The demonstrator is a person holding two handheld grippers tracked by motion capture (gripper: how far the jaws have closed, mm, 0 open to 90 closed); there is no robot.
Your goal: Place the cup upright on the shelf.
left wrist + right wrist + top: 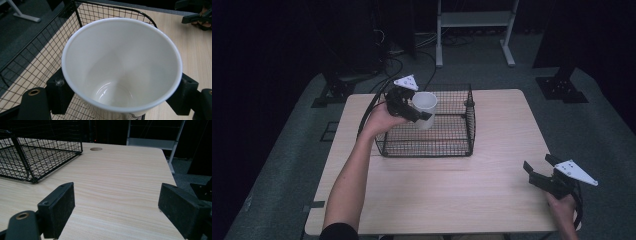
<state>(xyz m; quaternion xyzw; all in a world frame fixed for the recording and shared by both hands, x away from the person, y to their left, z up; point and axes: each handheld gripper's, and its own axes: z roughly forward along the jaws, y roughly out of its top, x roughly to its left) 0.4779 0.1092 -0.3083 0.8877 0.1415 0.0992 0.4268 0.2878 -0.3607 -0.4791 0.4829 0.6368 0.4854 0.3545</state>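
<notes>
A white paper cup [424,106] hangs above the left part of the black wire basket [452,145], mouth up and tilted slightly. My left gripper [418,111] is shut on its wall. In the left gripper view the cup [120,65] is empty, and the two black pads [58,93] press on its sides over the basket mesh [30,67]. At the table's near right edge my right gripper [539,167] is open above the wood. Its pads [58,207] stand wide apart with nothing between them, low over the tabletop [120,182].
The basket [37,155] is empty and sits in the far middle of the light wooden table [472,200]. A round cable hole [96,149] lies near the table's far edge. Beyond the table stand a white metal frame [474,25] and black stand feet [562,90].
</notes>
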